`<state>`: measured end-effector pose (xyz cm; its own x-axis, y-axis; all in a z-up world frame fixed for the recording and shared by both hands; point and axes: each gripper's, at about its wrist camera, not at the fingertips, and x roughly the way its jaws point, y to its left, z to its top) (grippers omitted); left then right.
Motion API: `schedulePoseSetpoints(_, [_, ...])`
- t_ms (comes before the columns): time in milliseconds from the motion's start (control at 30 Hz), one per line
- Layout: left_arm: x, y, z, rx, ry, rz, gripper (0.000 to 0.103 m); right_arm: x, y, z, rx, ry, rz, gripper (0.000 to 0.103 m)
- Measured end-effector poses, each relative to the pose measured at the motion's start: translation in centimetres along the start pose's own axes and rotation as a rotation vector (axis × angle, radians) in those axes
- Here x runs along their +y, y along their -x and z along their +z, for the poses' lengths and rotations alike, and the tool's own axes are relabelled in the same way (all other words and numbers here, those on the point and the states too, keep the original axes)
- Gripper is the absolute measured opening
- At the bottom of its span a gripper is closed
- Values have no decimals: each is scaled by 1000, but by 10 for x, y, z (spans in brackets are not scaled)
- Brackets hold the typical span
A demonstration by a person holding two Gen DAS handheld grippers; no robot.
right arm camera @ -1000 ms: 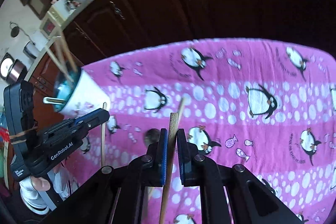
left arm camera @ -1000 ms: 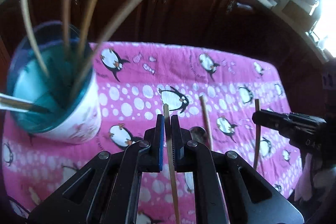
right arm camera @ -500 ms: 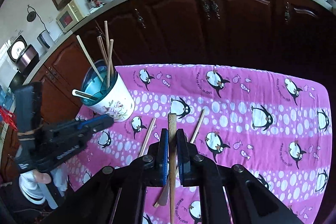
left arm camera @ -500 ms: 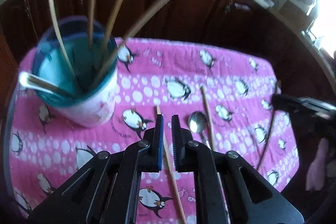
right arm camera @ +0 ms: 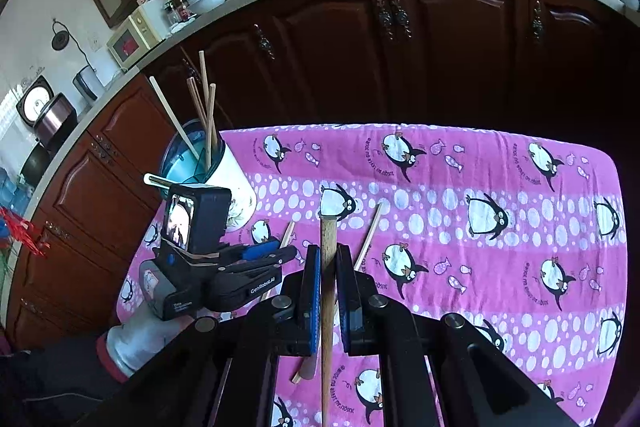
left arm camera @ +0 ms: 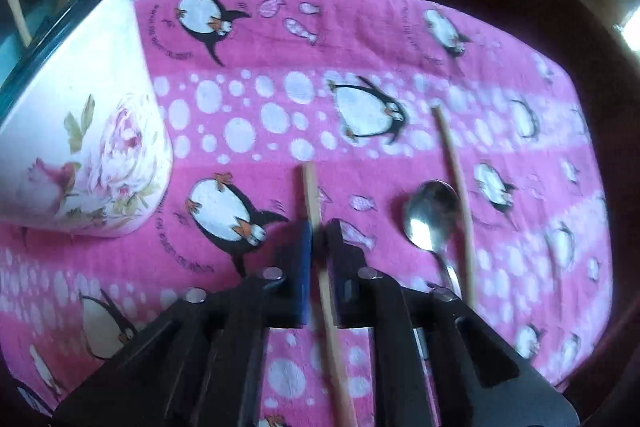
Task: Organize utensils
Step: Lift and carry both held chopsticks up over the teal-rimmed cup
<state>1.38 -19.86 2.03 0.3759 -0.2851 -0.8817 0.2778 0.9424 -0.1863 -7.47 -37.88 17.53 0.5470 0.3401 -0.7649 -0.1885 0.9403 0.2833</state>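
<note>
The left tool is pointing steeply down at the tabletop, which is wearing a pink cloth printed with penguins, fish and white dots. Its jaws have just been opening slightly and closing again, and they are now pinching a thin pale wooden chopstick that is lying on the cloth, its far end poking out just beyond the blue pads. Just to the right of that tool a shiny metal spoon is lying bowl-up on the cloth, and a second thin wooden chopstick is lying alongside it, close against its right edge. At the left edge of the left wrist view a white cup with a pink flower print and a teal inside is standing on the cloth, holding several wooden chopsticks upright.

The right tool is sitting higher above the cloth, its jaws closed on a flat wooden stick that is sticking up between the pads. In the right wrist view the left tool is showing at lower left, held by a hand in a light glove. Dark wooden cabinets are running behind the tabletop.
</note>
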Motion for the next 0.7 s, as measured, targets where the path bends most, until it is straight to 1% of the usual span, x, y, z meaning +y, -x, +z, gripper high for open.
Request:
schedulePoseSetpoints(33, [2,6,-2,-3,7,-35,4,1,2,0,-5,3,3,7])
schedulePoseSetpoints(133, [6,43,-10,-56,7,-90,4,8,12,1,-24,20,13,7])
schedulePoseSetpoints(300, [11,112,-17,-164,-15,-145,4,24,22,3,-44,51,35,7])
schedulePoseSetpoints(333, [12,128,-19,-192,-23,-149,4,27,23,3,-47,54,41,7])
schedulePoseSetpoints(467, [17,162,-27,-256,-36,-140,4,44,27,6,-62,77,53,7])
schedulePoseSetpoints(700, [30,193,-33,-319,-22,-122,4,70,33,14,-80,132,68,7])
